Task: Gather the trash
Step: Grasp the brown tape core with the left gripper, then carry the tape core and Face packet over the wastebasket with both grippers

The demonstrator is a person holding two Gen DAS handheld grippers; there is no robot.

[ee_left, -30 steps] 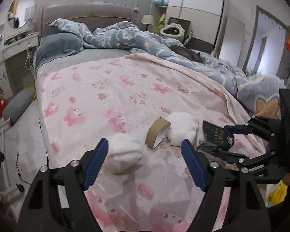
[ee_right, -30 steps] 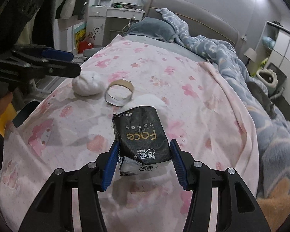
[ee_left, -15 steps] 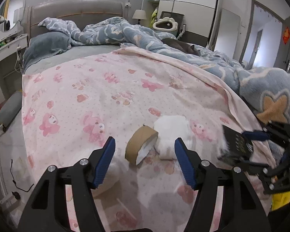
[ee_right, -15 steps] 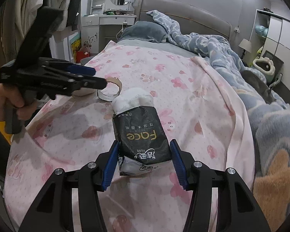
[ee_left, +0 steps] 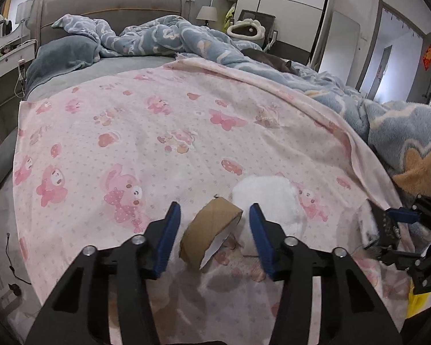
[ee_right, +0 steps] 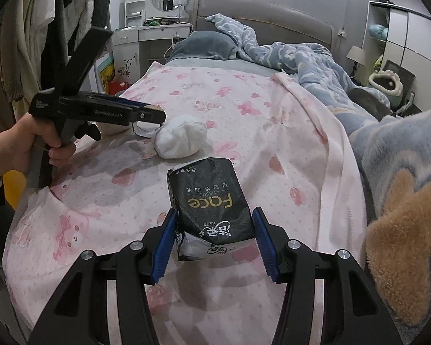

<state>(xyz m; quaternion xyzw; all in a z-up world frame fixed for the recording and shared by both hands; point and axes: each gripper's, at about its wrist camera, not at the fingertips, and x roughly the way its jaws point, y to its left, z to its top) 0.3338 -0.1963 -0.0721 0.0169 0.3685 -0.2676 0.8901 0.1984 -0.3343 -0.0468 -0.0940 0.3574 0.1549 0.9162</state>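
Note:
A brown cardboard tape roll [ee_left: 207, 230] lies on the pink sheet [ee_left: 158, 120], between the blue pads of my left gripper [ee_left: 214, 210]. Its jaws are closing, with a thin gap left on each side of the roll. Just right of the roll sits a white crumpled tissue wad [ee_left: 267, 198]. My right gripper [ee_right: 214, 218] is shut on a black tissue pack [ee_right: 212, 201], held above the sheet near the bed's edge. In the right wrist view the left gripper [ee_right: 149, 115] hangs over the roll, a second white wad [ee_right: 112, 128] partly hidden behind it.
A rumpled blue fleece blanket [ee_left: 402, 132] covers the bed's right side, with a grey pillow [ee_left: 63, 54] by the headboard. A white dressing table [ee_right: 155, 34] and hanging clothes [ee_right: 43, 28] stand left of the bed. A person's hand [ee_right: 20, 146] holds the left gripper's handle.
My left gripper moved right, off the first white wad and around the tape roll, and its jaws narrowed. My right gripper drew back from the wad with the black pack held.

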